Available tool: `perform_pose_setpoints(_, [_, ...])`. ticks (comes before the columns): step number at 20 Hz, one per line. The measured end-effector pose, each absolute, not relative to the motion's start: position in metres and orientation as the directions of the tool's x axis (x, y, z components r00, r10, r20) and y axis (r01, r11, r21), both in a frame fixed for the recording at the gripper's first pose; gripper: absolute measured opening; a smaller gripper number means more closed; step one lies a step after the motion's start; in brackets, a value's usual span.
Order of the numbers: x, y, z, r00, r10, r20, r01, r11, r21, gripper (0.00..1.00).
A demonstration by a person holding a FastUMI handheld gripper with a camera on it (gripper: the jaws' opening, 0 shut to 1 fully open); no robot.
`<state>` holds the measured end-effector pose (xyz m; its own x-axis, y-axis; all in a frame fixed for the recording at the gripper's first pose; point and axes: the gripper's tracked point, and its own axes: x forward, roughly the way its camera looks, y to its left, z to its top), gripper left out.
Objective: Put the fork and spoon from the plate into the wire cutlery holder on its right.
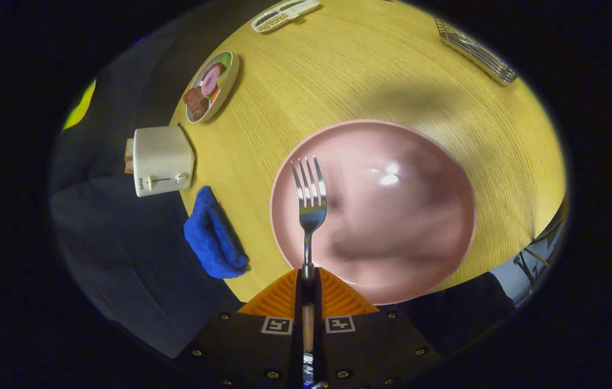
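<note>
Gripper [306, 281]: jaws clamped tight on the fork handle, so the fork sticks straight out ahead of the fingers.
Fork [310, 205]: tines up over the pink plate's left part; can't tell if it's touching.
Plate [414, 259]: just ahead, near the tabletop's closest edge, looks bare.
Blue cloth [213, 235]: bunched at the left edge, beside the plate.
Toaster [161, 160]: white, just past the cloth.
Food dish [211, 86]: farther along that left edge.
Small tray [284, 14]: far edge.
Wire cutlery holder [476, 51]: far right corner, well apart from the plate, nothing between them.
</note>
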<state>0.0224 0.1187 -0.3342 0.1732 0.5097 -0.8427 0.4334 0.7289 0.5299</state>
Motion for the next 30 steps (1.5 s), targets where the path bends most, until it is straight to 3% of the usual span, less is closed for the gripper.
perform_pose_setpoints(9, [0.089,0.078,-0.226,0.389,0.577,-0.718,0.429,0.576,0.696,0.08])
perform_pose_setpoints(15, [0.110,0.013,-0.181,0.520,0.553,-0.651,0.468,0.452,0.759,0.07])
perform_pose_setpoints(25, [0.107,-0.065,-0.183,0.613,0.530,-0.587,0.566,0.224,0.793,0.07])
perform_pose_setpoints(30, [0.115,-0.101,-0.203,0.629,0.474,-0.616,0.635,0.144,0.759,0.07])
